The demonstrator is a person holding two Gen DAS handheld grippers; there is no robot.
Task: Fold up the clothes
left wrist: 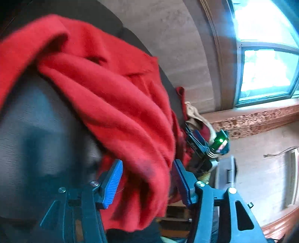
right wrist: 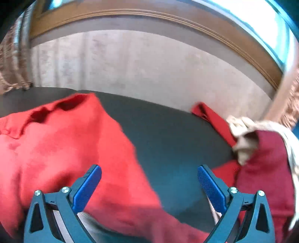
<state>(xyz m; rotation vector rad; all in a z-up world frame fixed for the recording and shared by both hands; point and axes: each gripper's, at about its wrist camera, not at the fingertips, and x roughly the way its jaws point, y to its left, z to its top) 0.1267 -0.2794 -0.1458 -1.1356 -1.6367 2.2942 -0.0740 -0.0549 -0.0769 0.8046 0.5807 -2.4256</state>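
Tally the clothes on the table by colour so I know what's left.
Bright red: 1, the red garment
Dark red: 1, the maroon garment
Beige: 1, the beige cloth
Total: 3

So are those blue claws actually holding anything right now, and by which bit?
The left gripper has a bunched fold of the red garment between its fingers, though whether it pinches cannot be told. The right gripper is open, holding nothing.

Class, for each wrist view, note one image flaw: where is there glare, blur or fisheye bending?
Left wrist view: the window is blown out white, and the red garment is smeared by motion blur. Right wrist view: fisheye bends the wooden trim into an arc; the red cloth's edges look soft.
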